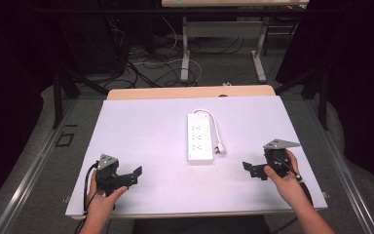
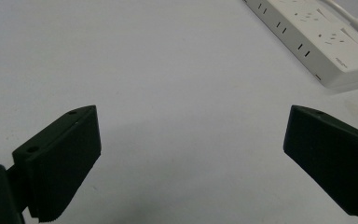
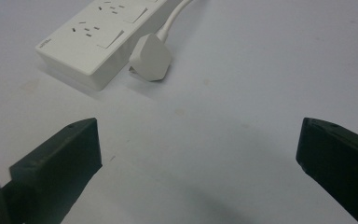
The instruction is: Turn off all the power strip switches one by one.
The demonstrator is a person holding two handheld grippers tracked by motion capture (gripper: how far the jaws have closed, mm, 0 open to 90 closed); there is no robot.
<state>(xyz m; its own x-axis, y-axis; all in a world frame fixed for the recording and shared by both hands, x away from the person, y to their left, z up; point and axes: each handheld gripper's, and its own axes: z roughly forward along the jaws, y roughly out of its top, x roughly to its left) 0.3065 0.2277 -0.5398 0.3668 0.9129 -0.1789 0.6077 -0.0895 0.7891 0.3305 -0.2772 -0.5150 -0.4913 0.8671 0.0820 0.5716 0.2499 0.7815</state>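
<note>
One power strip [image 1: 199, 137], between both hand-held grippers, touching neither

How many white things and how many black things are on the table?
White: 2, the power strip and its plug.
Black: 2, the left tongs and the right tongs, each held in a hand, jaws open with nothing between them.
Total: 4
</note>
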